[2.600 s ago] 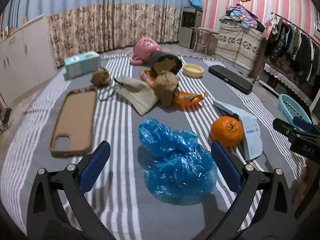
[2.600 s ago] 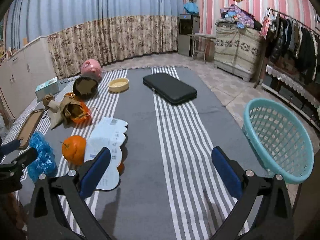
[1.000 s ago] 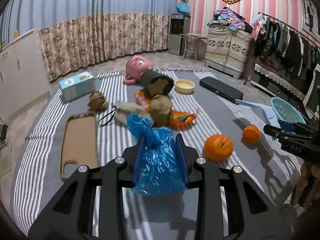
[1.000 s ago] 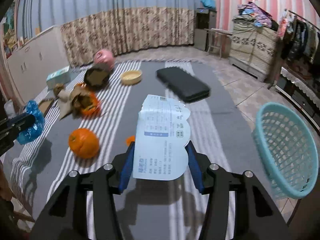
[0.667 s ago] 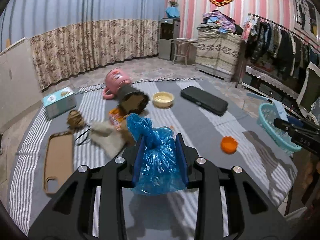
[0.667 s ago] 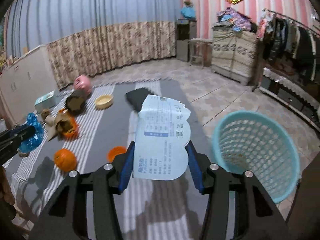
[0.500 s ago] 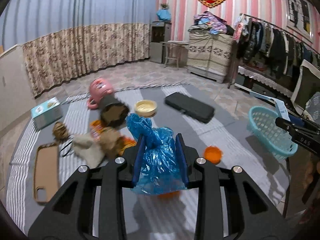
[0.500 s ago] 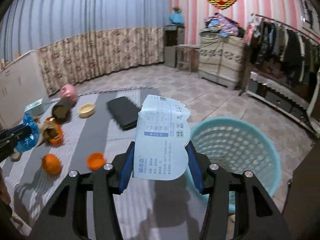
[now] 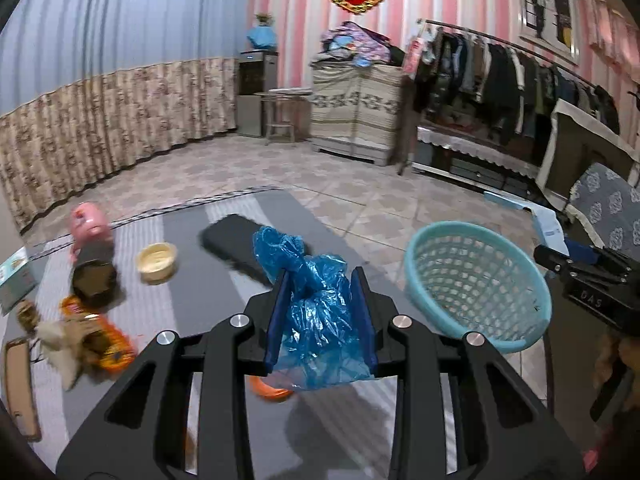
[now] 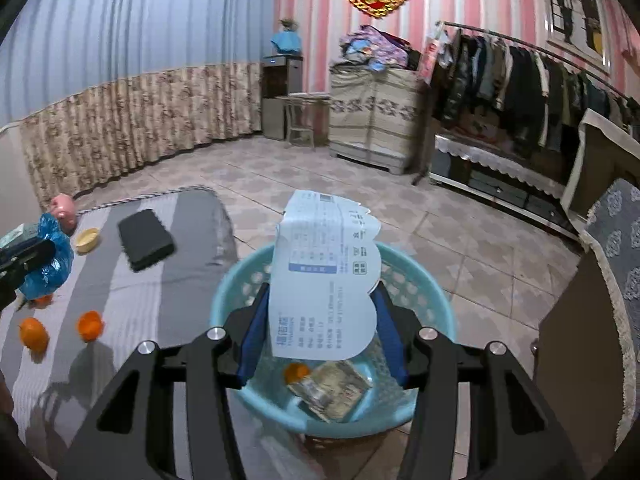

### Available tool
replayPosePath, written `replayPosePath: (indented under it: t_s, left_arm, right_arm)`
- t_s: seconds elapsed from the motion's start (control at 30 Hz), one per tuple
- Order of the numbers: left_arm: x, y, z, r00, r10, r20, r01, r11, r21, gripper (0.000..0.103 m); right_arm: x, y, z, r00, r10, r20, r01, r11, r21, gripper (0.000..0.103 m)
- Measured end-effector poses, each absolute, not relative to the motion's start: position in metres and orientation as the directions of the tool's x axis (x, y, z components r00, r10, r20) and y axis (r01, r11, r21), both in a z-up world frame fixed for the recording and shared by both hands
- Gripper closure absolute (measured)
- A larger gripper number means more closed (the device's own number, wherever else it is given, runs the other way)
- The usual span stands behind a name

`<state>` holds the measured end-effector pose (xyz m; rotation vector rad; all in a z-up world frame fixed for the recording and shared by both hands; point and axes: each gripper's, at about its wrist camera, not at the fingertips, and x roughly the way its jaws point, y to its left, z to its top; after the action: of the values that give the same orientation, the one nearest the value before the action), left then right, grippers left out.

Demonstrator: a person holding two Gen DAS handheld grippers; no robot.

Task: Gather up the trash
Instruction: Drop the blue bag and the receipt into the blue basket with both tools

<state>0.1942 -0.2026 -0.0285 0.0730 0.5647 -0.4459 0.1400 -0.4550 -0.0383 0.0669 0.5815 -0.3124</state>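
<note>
My left gripper (image 9: 320, 320) is shut on a crumpled blue plastic bag (image 9: 316, 312), held above the striped mat, left of the teal basket (image 9: 476, 284). My right gripper (image 10: 322, 332) is shut on a white printed paper sheet (image 10: 324, 284), held directly over the teal basket (image 10: 424, 280). The basket holds a flat wrapper (image 10: 332, 392) and an orange peel (image 10: 296, 372). The left gripper with the blue bag (image 10: 44, 264) shows at the left edge of the right wrist view.
On the mat lie a black case (image 10: 146, 238), a yellow bowl (image 9: 156, 262), a pink pot (image 9: 90, 226), brown paper scraps with an orange wrapper (image 9: 92, 340), and oranges (image 10: 34, 332) (image 10: 90, 326). A clothes rack (image 10: 520, 88) and a cabinet (image 10: 376, 116) stand behind.
Both grippers swung right toward the basket with their loads. The right gripper now hangs over the basket; the left one has come closer to it.
</note>
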Motion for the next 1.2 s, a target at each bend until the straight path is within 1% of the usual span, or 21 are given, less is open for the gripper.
replayPosePath:
  t_s: [0.23,0.5,0.77,0.93,0.97,1.03,1.1,1.2]
  left_arm:
    - [0.198,-0.256,-0.041,0.713,-0.439,-0.546,0.494,0.868,-0.053,0.073]
    - [0.207,-0.298,-0.057,0.669,-0.476,-0.571,0.535,0.842,-0.074,0.073]
    - [0.216,-0.345,-0.066,0.632,-0.496,-0.595,0.598,0.801,-0.032,0.073]
    - [0.227,-0.373,-0.071,0.607,-0.501,-0.617,0.625,0.78,-0.018,0.073]
    - [0.231,-0.376,-0.072,0.599,-0.503,-0.622,0.625,0.78,-0.029,0.071]
    - [0.235,-0.381,-0.073,0.585,-0.509,-0.631,0.628,0.777,-0.045,0.063]
    - [0.236,-0.386,-0.071,0.611,-0.485,-0.626,0.612,0.791,-0.016,0.048]
    - [0.237,-0.383,-0.066,0.64,-0.47,-0.608,0.592,0.806,0.001,0.036]
  right_arm:
    - [0.144,-0.484,-0.048,0.771,-0.286,-0.569,0.357,0.934,0.014,0.053]
    - [0.145,-0.504,-0.06,0.752,-0.289,-0.593,0.39,0.919,0.047,0.053]
    - [0.149,-0.516,-0.068,0.733,-0.288,-0.616,0.415,0.907,0.07,0.053]
    - [0.147,-0.525,-0.071,0.736,-0.269,-0.622,0.421,0.901,0.108,0.053]
    - [0.147,-0.525,-0.072,0.735,-0.269,-0.623,0.424,0.899,0.112,0.053]
    - [0.147,-0.526,-0.073,0.735,-0.265,-0.624,0.425,0.897,0.119,0.053]
    - [0.147,-0.528,-0.073,0.734,-0.264,-0.625,0.423,0.898,0.119,0.053]
    - [0.148,-0.527,-0.076,0.732,-0.259,-0.63,0.42,0.9,0.118,0.053]
